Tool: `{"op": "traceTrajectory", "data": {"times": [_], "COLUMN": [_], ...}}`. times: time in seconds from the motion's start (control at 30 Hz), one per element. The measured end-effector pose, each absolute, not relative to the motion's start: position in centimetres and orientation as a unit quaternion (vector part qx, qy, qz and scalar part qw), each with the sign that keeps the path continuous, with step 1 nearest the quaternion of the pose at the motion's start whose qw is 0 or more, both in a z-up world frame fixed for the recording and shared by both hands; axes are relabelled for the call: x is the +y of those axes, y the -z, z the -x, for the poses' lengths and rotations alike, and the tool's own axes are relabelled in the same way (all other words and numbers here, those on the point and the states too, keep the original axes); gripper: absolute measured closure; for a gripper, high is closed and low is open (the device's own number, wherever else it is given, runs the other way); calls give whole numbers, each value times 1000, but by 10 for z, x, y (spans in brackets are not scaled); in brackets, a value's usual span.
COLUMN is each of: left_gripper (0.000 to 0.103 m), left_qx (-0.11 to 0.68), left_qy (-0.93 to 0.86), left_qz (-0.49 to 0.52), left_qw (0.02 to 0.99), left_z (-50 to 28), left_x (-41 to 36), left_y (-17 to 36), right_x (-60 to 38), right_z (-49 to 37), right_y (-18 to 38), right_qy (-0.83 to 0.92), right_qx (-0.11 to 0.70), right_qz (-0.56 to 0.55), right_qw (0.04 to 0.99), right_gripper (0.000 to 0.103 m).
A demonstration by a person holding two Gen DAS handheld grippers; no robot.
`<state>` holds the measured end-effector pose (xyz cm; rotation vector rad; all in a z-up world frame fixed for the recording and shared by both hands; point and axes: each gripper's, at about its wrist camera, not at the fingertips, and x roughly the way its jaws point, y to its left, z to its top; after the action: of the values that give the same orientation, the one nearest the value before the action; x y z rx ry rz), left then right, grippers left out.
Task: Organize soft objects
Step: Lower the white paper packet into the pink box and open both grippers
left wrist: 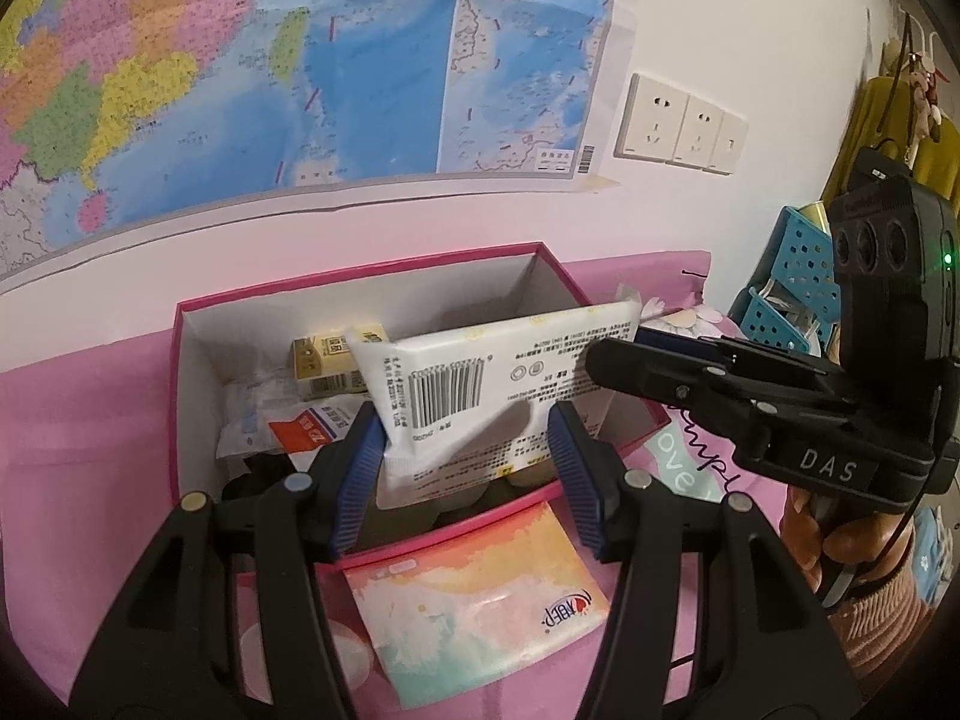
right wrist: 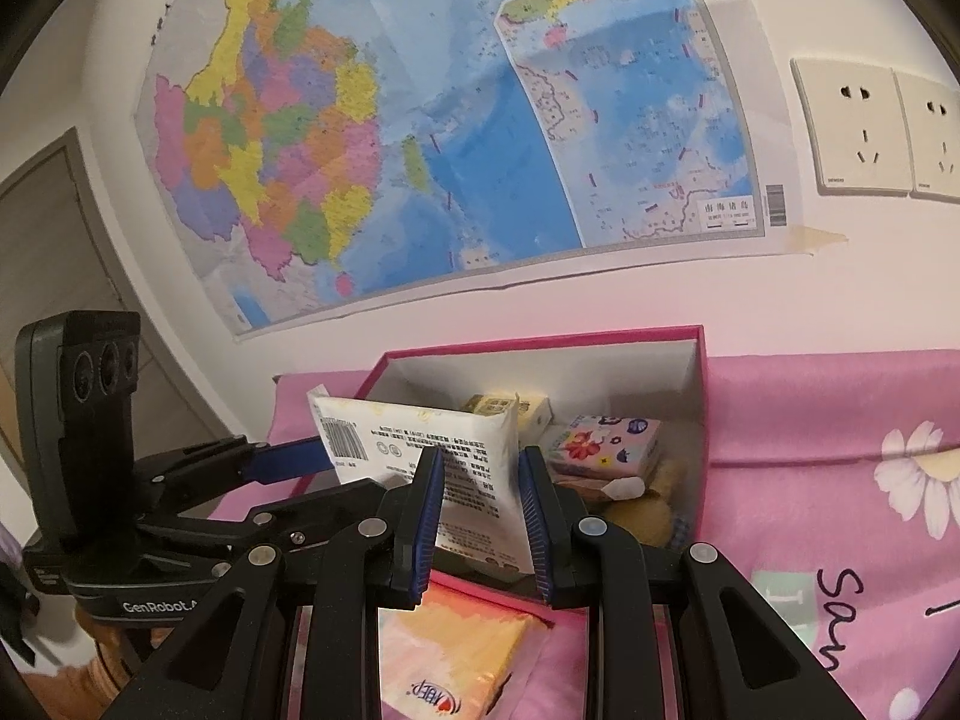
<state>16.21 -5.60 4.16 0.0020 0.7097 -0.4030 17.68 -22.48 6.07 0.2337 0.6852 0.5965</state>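
Holding a white tissue pack (left wrist: 480, 378) over the open pink box (left wrist: 360, 279) is the step in hand; the pack is gripped at both ends. The left gripper (left wrist: 465, 468) has its jaws clenched on the pack's near lower corner. The right gripper (right wrist: 480, 516) has its jaws clenched on the opposite end, tighter set.

Progress, judged: partway. Already inside the box: a yellow tissue pack (left wrist: 330, 360), a floral pack (right wrist: 606, 444), a clear-wrapped pack (left wrist: 252, 414), and something tan and plush (right wrist: 648, 504) low in the right-hand end. Left outside: an orange-pastel pack (left wrist: 480, 600) lying on the pink sheet (left wrist: 78, 420), touching the box's near wall.

Clearances: the held pack sits tilted, its far corner raised above the far rim, its lower part below the near rim. Open floor in the box is seen mostly at the far-right end; the left half is crowded. Both grippers converge at the near wall, so the near rim is the likely snag. A blue basket (left wrist: 798, 276) stands just beyond the right gripper. Well clear above, the wall carries a map.
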Motion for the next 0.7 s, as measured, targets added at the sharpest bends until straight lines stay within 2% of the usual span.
{"op": "traceTrajectory", "data": {"times": [0.7], "left_gripper": [46], "left_qx": [394], "left_qy": [161], "left_qz": [6], "left_qw": [905], "left_z": [-202], "left_x": [-58], "left_y": [-18], "right_x": [-221], "right_z": [-214], "right_y": [-36], "right_qy": [-263], "right_qx": [378], "right_qz": [-133], "right_qw": [878], "right_gripper": [77]}}
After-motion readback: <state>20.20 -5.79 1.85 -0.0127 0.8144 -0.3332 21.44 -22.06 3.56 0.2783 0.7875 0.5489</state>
